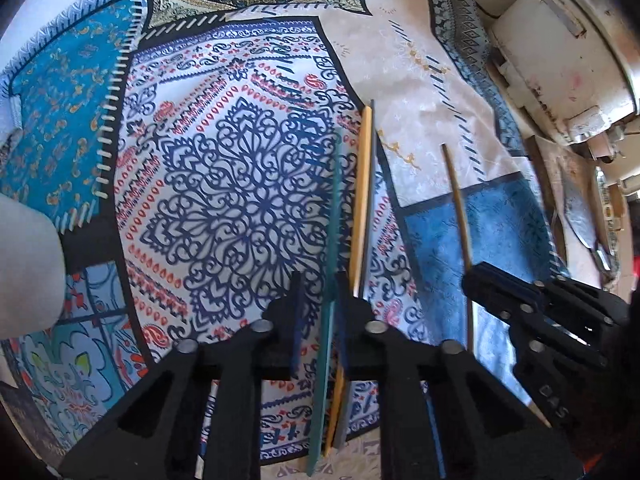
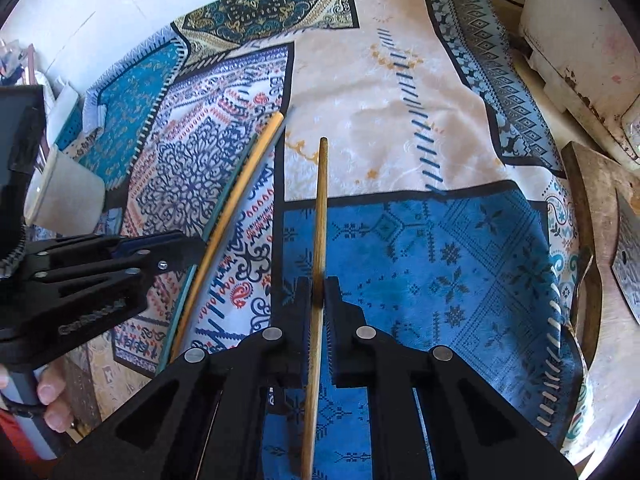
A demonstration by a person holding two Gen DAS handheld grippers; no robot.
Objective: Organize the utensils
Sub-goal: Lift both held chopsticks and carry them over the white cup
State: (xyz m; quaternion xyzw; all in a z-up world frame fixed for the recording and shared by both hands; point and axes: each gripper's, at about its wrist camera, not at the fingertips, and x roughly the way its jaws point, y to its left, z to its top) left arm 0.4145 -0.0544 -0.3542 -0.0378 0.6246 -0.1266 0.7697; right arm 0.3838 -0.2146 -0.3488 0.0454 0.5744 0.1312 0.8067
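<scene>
My left gripper point(image 1: 320, 300) points down at the patterned tablecloth point(image 1: 240, 140) and is shut on a thin teal stick point(image 1: 334, 208) that runs up between its pads. A yellow chopstick point(image 1: 362, 184) and a dark grey one point(image 1: 371, 184) lie just right of it, passing under the right finger. My right gripper point(image 2: 318, 300) is shut on a brown wooden chopstick point(image 2: 321, 208), which points away over the blue patch. In the left wrist view the right gripper point(image 1: 474, 276) and the brown chopstick point(image 1: 456, 200) show at the right. In the right wrist view the left gripper point(image 2: 198, 246) meets the teal stick point(image 2: 224, 204) and the yellow chopstick point(image 2: 248, 184).
A white cup point(image 2: 64, 196) stands at the left on the cloth, also seen as the cup point(image 1: 28, 260). A wooden board point(image 2: 588, 240) lies at the right edge beside a white appliance point(image 1: 560, 40). A person's fingers point(image 2: 52, 400) grip the left handle.
</scene>
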